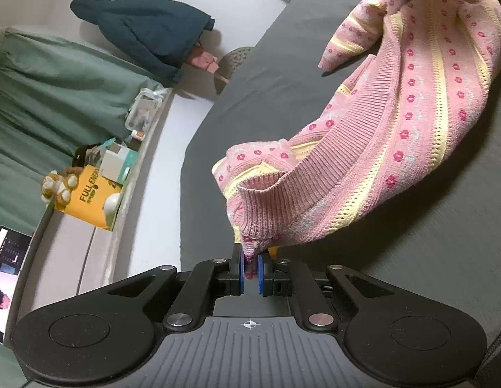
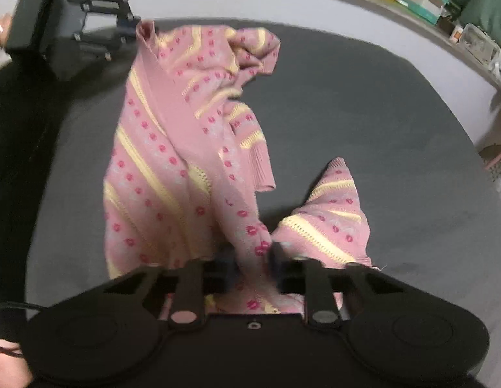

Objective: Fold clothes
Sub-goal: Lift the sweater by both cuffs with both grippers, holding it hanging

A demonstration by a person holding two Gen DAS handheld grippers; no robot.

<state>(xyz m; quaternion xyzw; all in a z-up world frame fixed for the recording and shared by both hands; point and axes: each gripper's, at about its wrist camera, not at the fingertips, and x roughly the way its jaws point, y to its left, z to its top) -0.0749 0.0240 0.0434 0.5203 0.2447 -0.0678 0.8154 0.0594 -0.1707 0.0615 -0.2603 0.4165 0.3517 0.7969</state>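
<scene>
Sweater (image 1: pixel 412 119) hangs stretched lengthwise between both fingers, left gripper (image 1: pixel 250 270) and right gripper (image 2: pixel 252 268) each pinching fabric.

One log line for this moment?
left hand-held gripper: shut on pink sweater | right hand-held gripper: shut on sweater | sweater partly lifted over grey surface
</scene>
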